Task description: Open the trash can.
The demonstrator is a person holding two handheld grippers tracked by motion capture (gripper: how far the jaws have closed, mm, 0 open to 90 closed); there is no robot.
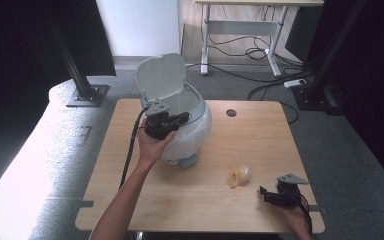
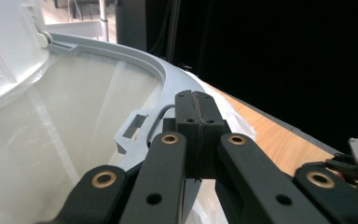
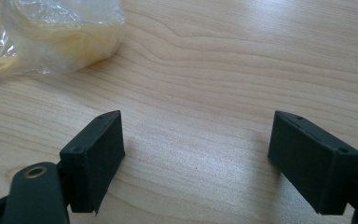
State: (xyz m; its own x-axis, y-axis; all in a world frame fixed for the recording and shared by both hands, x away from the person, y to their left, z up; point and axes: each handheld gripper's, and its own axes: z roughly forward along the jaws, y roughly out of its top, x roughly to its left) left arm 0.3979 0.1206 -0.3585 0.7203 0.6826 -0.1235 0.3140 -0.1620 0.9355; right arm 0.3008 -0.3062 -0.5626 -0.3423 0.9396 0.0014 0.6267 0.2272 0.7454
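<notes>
With the left gripper [image 1: 184,118] clamped on the bin [image 1: 200,131] rim and the right gripper [image 3: 196,161] held open near the yellow bag [image 1: 240,175] on the table [image 1: 190,195], a slipping grasp is risked.

Yellow bag [image 3: 51,35] cut off by right gripper view's top-left corner.

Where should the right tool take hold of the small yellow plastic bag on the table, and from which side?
Grip the yellow plastic bag across its crumpled bulge, approaching from its right, where the open right tool already rests. It lies low and soft on the table, so probably come in low.
</notes>
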